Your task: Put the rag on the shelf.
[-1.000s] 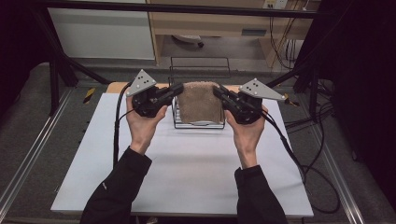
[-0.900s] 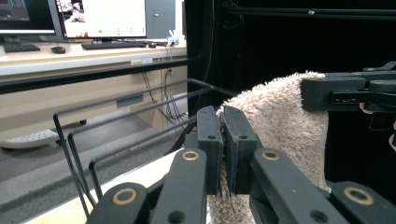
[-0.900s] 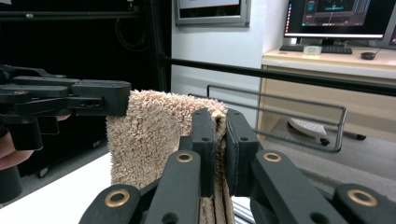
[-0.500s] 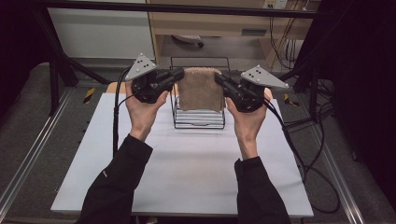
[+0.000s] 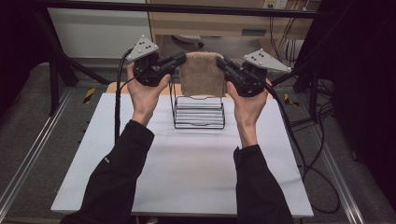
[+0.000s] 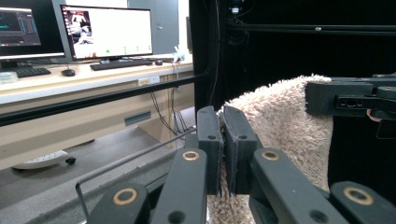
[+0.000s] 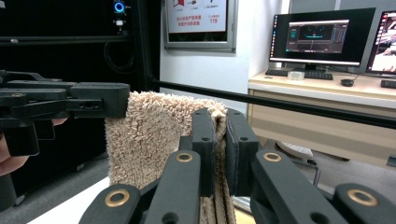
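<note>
White counter [image 5: 187, 172], wire rack [image 5: 199, 112], towel aloft.
Left claw [image 5: 183, 58] and right claw [image 5: 220, 62] each pinch a top corner of the tan towel [image 5: 201, 74], whose lower edge hides the rack's back.

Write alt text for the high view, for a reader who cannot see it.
Two hand-held grippers, left gripper and right gripper, pinch the top corners of a folded tan towel and hold it up above a black wire rack. The rack stands on a white table; the person's dark sleeves enter from the bottom.
</note>
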